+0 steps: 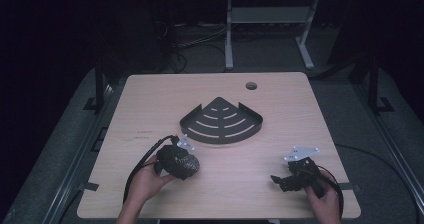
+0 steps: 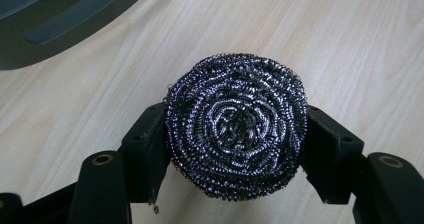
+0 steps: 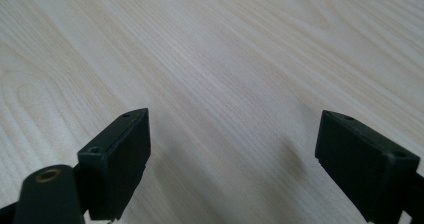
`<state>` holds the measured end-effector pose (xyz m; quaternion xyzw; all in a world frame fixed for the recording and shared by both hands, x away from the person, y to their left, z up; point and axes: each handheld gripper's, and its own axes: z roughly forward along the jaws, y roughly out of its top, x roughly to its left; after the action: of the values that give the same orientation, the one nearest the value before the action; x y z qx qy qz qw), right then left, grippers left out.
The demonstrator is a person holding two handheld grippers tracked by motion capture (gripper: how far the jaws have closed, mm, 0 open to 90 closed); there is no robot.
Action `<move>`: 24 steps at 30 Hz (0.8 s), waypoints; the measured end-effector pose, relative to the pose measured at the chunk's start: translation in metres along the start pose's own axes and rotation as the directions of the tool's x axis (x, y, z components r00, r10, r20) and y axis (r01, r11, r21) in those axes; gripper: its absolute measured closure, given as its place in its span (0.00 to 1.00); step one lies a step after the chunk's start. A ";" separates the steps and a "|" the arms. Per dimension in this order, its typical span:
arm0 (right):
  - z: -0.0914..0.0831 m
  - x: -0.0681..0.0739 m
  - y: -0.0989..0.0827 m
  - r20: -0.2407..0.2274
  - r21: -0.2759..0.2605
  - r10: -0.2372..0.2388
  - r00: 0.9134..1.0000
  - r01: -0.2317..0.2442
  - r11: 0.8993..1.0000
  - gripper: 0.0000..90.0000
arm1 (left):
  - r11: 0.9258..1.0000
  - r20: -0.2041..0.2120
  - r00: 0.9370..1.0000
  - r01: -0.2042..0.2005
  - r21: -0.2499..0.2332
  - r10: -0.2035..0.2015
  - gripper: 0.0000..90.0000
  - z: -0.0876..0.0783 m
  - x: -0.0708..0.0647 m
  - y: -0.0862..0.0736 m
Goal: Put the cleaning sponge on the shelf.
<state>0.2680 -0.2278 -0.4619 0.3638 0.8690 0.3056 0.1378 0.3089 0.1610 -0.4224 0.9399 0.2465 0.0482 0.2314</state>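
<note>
A round steel-wool scouring pad point(image 2: 236, 126) of coiled metal wire sits between the jaws of my left gripper point(image 2: 232, 149), which is shut on it just above the wooden table point(image 2: 360, 49). From above, that gripper point(image 1: 186, 168) and the dark pad point(image 1: 181, 163) are at the table's front left, just in front of a dark fan-shaped corner rack point(image 1: 221, 120) with curved slots. The rack's edge point(image 2: 60, 19) shows at the upper left of the left gripper view. My right gripper point(image 1: 278, 181) is at the front right, open, with bare wood between its fingers point(image 3: 122, 156).
The table point(image 1: 150, 99) has a round cable hole point(image 1: 251, 86) near its far edge. Beyond it stand a white desk frame point(image 1: 270, 29) and cables on the dark floor. A cable point(image 1: 137, 166) trails from the left gripper towards the front edge.
</note>
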 end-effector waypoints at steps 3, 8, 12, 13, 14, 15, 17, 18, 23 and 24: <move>0.000 -0.001 0.000 0.002 0.006 -0.001 1.000 0.001 1.000 0.16 | 1.000 -0.002 1.000 -0.006 0.004 0.006 0.38 -0.001 0.001 0.002; 0.000 -0.001 0.000 -0.001 0.003 -0.002 1.000 0.002 1.000 0.16 | 1.000 0.000 1.000 -0.012 0.004 0.012 0.38 -0.003 0.001 0.006; 0.001 0.000 0.000 -0.002 0.005 -0.002 1.000 0.002 1.000 0.16 | 1.000 0.002 1.000 0.003 -0.006 -0.003 0.39 -0.006 0.003 0.008; 0.001 0.000 0.000 -0.002 0.005 -0.002 1.000 0.002 1.000 0.16 | 1.000 0.001 1.000 0.004 -0.007 -0.004 0.39 -0.007 0.004 0.009; 0.001 0.000 0.000 -0.002 0.005 -0.005 1.000 0.005 1.000 0.16 | 1.000 0.003 1.000 0.004 -0.014 -0.004 0.39 -0.007 0.004 0.009; 0.002 0.000 0.001 -0.004 0.004 -0.003 1.000 0.003 1.000 0.16 | 1.000 0.006 1.000 0.007 -0.018 -0.007 0.39 -0.007 0.003 0.010; 0.002 0.000 0.001 -0.005 0.008 -0.004 1.000 0.004 1.000 0.16 | 1.000 0.005 1.000 0.002 -0.007 -0.002 0.39 -0.007 0.004 0.011; 0.003 0.000 0.001 -0.003 0.009 -0.005 1.000 0.005 1.000 0.16 | 1.000 0.008 1.000 0.005 -0.009 -0.005 0.39 -0.006 0.004 0.012; 0.004 0.000 0.002 -0.006 0.008 -0.006 1.000 0.006 1.000 0.16 | 1.000 0.001 1.000 0.001 -0.005 -0.001 0.39 -0.007 0.005 0.018; 0.004 0.000 0.003 -0.008 0.006 -0.009 1.000 0.009 1.000 0.16 | 1.000 0.004 1.000 -0.006 0.000 0.006 0.39 -0.007 0.006 0.019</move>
<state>0.2707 -0.2244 -0.4631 0.3593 0.8721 0.3038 0.1347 0.3205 0.1523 -0.4073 0.9407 0.2433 0.0470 0.2316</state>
